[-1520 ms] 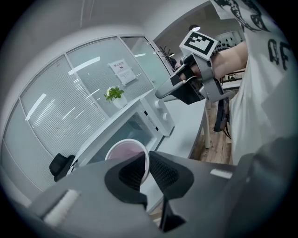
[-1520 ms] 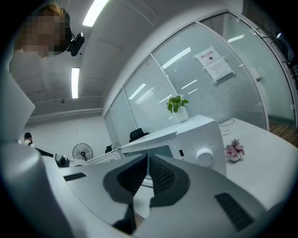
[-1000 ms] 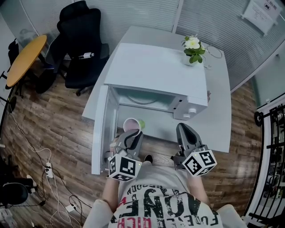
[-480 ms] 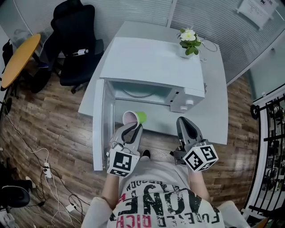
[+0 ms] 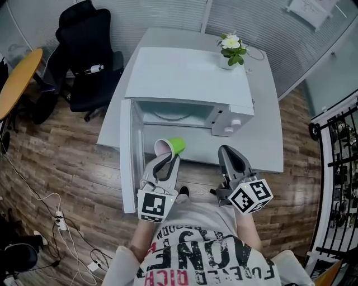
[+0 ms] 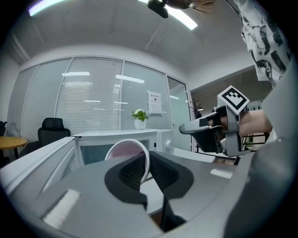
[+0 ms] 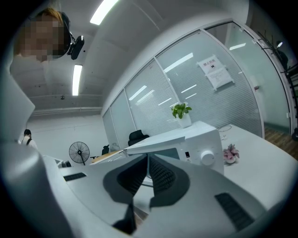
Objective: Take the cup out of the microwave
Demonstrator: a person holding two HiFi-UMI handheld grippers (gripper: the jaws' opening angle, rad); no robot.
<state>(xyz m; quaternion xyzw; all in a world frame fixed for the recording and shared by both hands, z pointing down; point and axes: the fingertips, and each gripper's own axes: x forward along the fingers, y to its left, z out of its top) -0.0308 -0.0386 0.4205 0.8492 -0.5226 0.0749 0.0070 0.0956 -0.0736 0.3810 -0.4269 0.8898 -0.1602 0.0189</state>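
Your left gripper [image 5: 167, 161] pinches the rim of the one cup [image 5: 172, 147], which is tipped on its side just ahead of the jaws. It's out of the one microwave [image 5: 190, 84], whose door [image 5: 127, 156] hangs open alongside. Your right gripper [image 5: 228, 155], beside the left, has its jaws together with nothing in them. One plant [image 5: 230, 47] sits far ahead on the white table [image 5: 268, 134]. One black chair [image 5: 84, 50], wood floor [image 5: 56, 162], blinds [image 5: 168, 14] beyond.

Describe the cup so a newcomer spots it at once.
On the white table sits a white microwave with its door swung open. Just in front of the opening, the left gripper pinches a cup by its rim: green outside, pink inside, tipped sideways.
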